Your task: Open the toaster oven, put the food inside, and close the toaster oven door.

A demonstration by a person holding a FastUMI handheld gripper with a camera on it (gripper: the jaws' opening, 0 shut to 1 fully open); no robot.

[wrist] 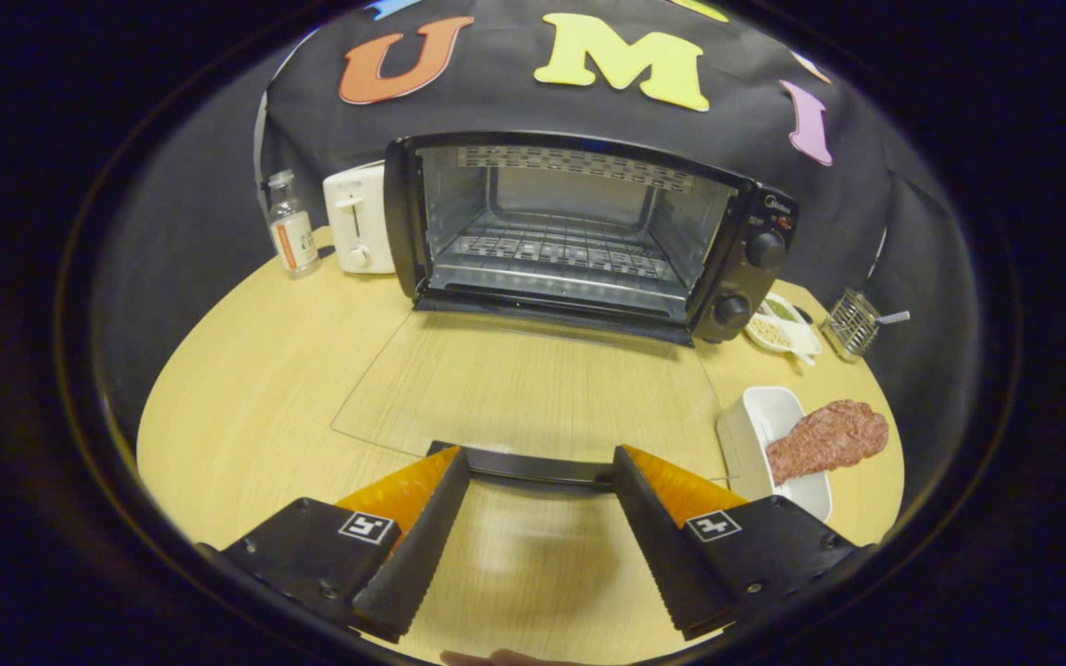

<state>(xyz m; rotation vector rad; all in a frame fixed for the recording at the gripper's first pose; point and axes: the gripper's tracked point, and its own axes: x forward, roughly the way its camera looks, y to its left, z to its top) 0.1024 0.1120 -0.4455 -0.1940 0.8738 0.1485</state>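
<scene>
- Our gripper [540, 481] stands wide, holding nothing; the door [533, 388] handle [538, 467] lies across just ahead of its fingertips.
- The oven [588, 236] is open, its rack bare.
- The meat [827, 439] rests over a white dish [755, 421] to the right of the fingers.
- We judge it soft, light, maybe slick: pinch its thick middle gently.
</scene>
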